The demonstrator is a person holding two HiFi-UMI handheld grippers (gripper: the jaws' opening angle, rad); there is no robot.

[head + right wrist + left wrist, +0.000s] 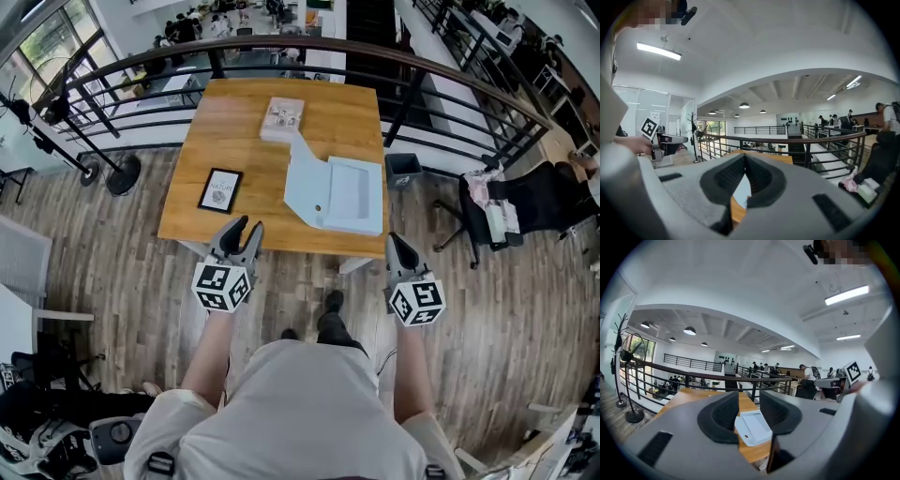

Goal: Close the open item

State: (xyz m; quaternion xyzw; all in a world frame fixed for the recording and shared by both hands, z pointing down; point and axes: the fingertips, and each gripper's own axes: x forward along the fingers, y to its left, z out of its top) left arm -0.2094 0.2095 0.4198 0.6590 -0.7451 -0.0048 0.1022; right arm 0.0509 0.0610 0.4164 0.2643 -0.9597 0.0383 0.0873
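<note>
1. Box [337, 195] [752, 427]: lies open on the table [234, 122], on its near right part. Lid flap spread flat toward the far left, tray toward the table's right edge.
2. Left gripper [247, 226] [749, 401]: hangs in the air at the table's near edge, nearer the person than the box and to its left, well apart from it. Points toward the table.
3. Same gripper, own view: jaws parted to a middling gap, with nothing held and nothing touched. Through that gap, farther off, looks at the box with its tray side turned to the right.
4. Right gripper [394, 240] [744, 156]: hangs just off the table's near right corner, near the box's near right corner, tip aimed forward.
5. Same gripper, own view: jaws brought together at the tips, gripping nothing. Below the joined tips, only a pale sliver of the box and a strip of table edge.
6. Elsewhere on the table: a book [282, 119] at the far side, beyond the lid flap, and a framed card [220, 189] at the near left, just beyond the left gripper.
7. Around the table: a dark railing [281, 45] curving behind it and a chair [534, 202] off to the right.
</note>
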